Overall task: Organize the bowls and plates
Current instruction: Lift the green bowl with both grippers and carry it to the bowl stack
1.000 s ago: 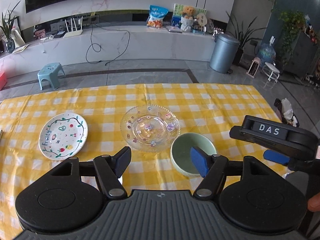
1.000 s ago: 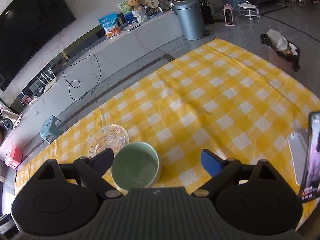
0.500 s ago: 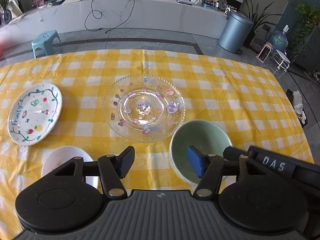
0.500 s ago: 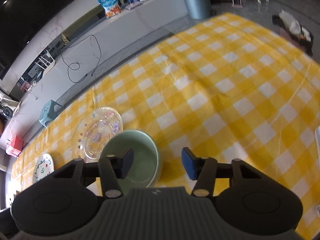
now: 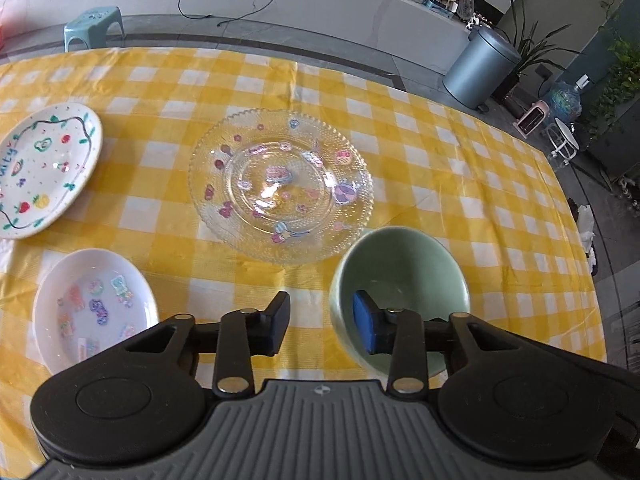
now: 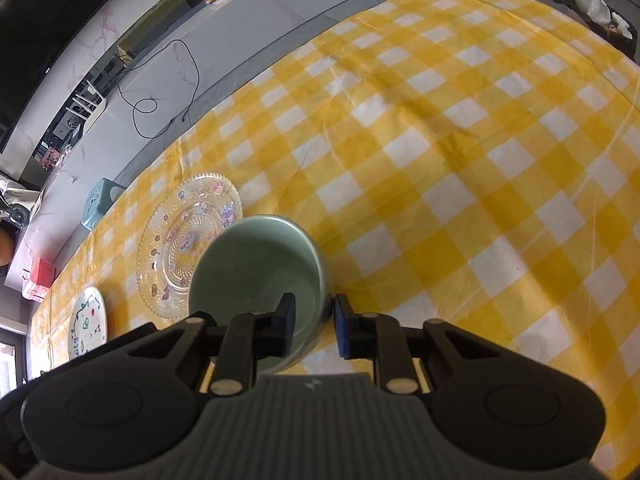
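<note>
A pale green bowl (image 5: 400, 276) (image 6: 256, 268) stands near the front of the yellow checked table. My right gripper (image 6: 314, 326) straddles its right rim, left finger inside, right finger outside, jaws nearly closed on the wall. My left gripper (image 5: 320, 326) is open; its right finger is over the bowl's near-left rim, its left finger over bare cloth. A clear glass plate (image 5: 280, 184) (image 6: 188, 240) with stickers lies behind the bowl. A white painted plate (image 5: 40, 168) (image 6: 88, 322) lies at far left. A white sticker dish (image 5: 94, 308) lies at front left.
The table's far edge (image 5: 280, 54) drops to a tiled floor with a blue stool (image 5: 94, 26) and a grey bin (image 5: 480, 68). The right half of the cloth (image 6: 500, 160) is bare checked fabric.
Both grippers moved forward and down toward the green bowl. My right gripper's jaws narrowed from wide open to close around the bowl's right rim. The white sticker dish came into the left view.
</note>
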A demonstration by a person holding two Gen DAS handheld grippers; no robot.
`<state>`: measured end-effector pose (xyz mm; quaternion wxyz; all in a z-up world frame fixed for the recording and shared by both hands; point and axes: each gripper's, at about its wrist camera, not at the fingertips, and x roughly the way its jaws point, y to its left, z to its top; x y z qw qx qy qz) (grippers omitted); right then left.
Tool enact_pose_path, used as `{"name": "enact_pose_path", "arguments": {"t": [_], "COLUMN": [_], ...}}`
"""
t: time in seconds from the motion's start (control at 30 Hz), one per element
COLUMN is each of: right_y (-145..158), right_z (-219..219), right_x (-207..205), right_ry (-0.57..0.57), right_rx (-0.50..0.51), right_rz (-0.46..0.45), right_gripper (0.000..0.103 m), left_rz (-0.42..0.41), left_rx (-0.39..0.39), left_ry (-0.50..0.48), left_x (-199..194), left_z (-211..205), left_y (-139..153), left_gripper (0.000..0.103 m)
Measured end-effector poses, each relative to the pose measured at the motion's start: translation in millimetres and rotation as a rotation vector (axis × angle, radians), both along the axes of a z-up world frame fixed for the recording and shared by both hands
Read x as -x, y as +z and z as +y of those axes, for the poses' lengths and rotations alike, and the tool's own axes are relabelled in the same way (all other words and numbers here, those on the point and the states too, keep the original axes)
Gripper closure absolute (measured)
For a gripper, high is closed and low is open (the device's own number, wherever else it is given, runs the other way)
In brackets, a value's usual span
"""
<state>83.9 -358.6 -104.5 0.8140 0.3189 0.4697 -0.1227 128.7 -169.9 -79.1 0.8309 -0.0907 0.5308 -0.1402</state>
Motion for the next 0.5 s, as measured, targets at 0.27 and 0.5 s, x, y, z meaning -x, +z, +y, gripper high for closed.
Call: {"name": "enact_pose_path", "arguments": {"t": [0.27, 0.5], "right_y": [-2, -3], "right_z": [1, 2], "right_x": [-2, -2], "right_ry": [0.004, 0.013], "right_rx": [0.008, 0.02], "right_rz": [0.012, 0.017], "right_gripper": [0.09, 0.091], "left_rz": [0.045, 0.055], "left_rx": [0.002, -0.003], "left_ry": [-0.001, -0.003], "left_x": [-7, -6], "left_z": [-13, -15], "left_y": [-10, -11], "left_gripper": [0.082, 0.091]}}
